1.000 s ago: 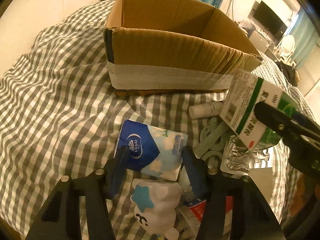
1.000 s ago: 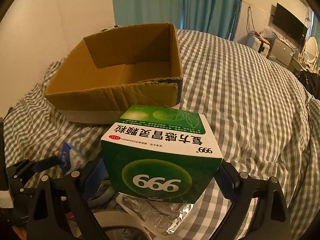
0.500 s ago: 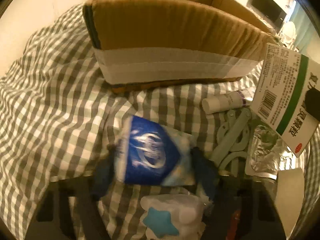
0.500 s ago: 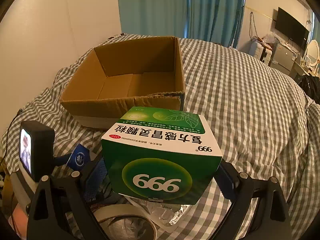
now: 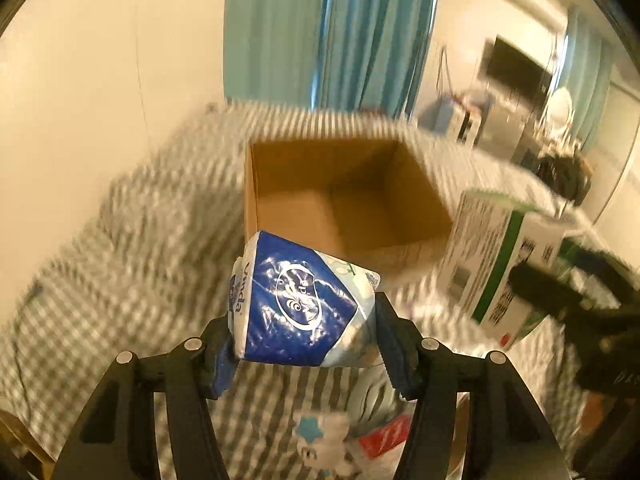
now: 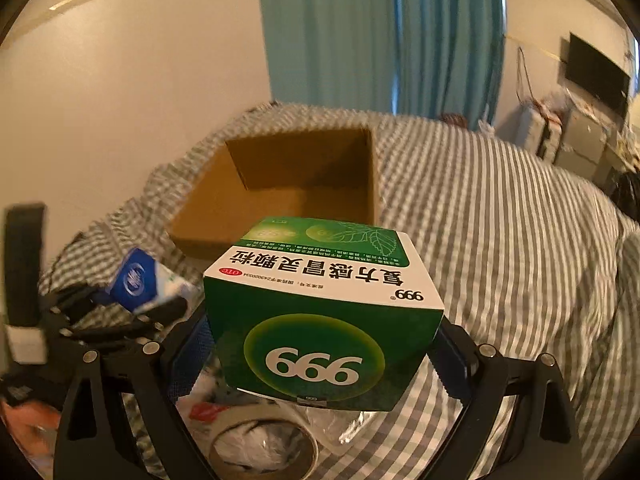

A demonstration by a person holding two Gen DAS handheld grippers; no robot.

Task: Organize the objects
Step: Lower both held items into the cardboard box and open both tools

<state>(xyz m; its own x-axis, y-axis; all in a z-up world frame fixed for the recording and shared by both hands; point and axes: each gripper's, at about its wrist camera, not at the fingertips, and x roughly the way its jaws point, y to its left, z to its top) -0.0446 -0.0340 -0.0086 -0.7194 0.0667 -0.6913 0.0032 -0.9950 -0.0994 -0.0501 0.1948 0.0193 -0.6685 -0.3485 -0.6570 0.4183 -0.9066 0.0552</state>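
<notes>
My left gripper (image 5: 304,344) is shut on a blue and white tissue pack (image 5: 300,304) and holds it in the air, in front of an open, empty cardboard box (image 5: 340,200) on the checked bed. My right gripper (image 6: 320,356) is shut on a green and white 999 medicine box (image 6: 320,320), also lifted, near the cardboard box (image 6: 288,188). The medicine box (image 5: 492,264) shows at the right of the left wrist view, and the tissue pack (image 6: 140,280) at the left of the right wrist view.
Below the grippers lie a white toy with a blue star (image 5: 324,444), a red and white packet (image 5: 380,436), a roll of tape (image 6: 260,448) and a foil pack (image 6: 360,428). The checked bedcover (image 6: 500,240) spreads to the right. A wall stands at the left.
My left gripper closed on the tissue pack and lifted it off the bed toward the cardboard box. My right gripper rose higher with the medicine box.
</notes>
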